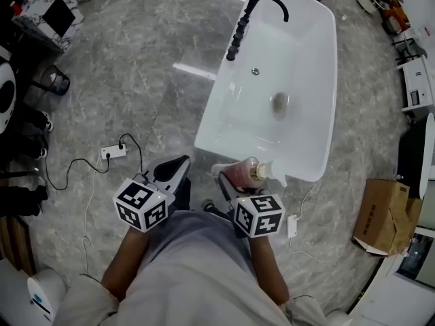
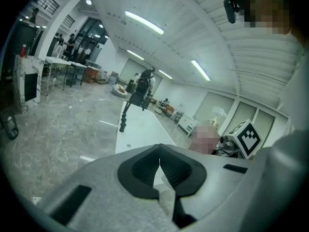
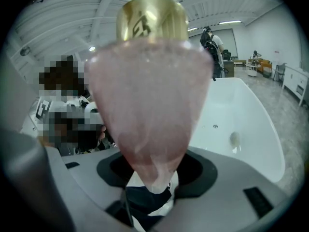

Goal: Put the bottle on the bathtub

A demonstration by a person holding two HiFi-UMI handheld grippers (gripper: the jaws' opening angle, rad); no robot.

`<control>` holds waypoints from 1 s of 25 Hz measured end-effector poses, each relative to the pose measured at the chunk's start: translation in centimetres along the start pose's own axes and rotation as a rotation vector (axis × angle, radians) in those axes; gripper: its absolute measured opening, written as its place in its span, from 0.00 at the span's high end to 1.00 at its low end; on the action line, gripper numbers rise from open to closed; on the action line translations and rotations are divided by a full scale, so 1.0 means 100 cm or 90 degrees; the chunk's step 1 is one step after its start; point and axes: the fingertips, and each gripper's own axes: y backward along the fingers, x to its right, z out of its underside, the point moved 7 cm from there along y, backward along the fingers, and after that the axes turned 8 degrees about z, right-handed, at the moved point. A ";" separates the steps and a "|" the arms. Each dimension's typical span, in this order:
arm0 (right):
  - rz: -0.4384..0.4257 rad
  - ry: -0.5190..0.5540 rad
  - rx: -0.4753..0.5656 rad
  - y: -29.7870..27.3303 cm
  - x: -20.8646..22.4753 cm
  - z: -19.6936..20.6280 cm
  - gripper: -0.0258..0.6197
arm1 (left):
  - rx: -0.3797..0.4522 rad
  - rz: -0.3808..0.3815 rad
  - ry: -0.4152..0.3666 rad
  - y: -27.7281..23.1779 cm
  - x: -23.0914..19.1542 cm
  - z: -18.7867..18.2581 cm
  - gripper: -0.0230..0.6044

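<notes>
A pink pump bottle [image 1: 246, 172] with a gold collar and white pump head is held in my right gripper [image 1: 234, 180], just short of the near end of the white bathtub [image 1: 318, 80]. In the right gripper view the bottle [image 3: 150, 95] fills the middle, its base wedged between the shut jaws, with the bathtub [image 3: 251, 124] behind it at the right. My left gripper [image 1: 175, 172] hangs beside it at the left, over the floor, shut with nothing in it. In the left gripper view its dark pads [image 2: 140, 173] meet, and the bathtub [image 2: 140, 132] lies ahead.
A black faucet [image 1: 253, 15] stands on the tub's far left rim; a drain [image 1: 279, 103] sits inside. A power strip [image 1: 113, 152] with cable lies on the marble floor at the left. A cardboard box [image 1: 385, 217] stands at the right. A black bin [image 1: 53, 80] is far left.
</notes>
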 end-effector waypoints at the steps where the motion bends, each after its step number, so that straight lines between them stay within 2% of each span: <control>1: 0.002 -0.001 0.000 -0.004 -0.003 -0.005 0.61 | 0.000 0.003 -0.001 -0.001 -0.006 -0.006 0.95; 11: 0.049 -0.004 0.013 -0.040 -0.025 -0.045 0.61 | -0.007 0.044 -0.011 -0.003 -0.057 -0.043 0.95; 17: 0.080 0.001 0.017 -0.055 -0.037 -0.052 0.61 | -0.021 0.055 -0.034 0.006 -0.078 -0.048 0.95; 25: 0.121 0.010 0.016 -0.071 -0.047 -0.063 0.61 | -0.031 0.095 -0.021 0.017 -0.102 -0.053 0.95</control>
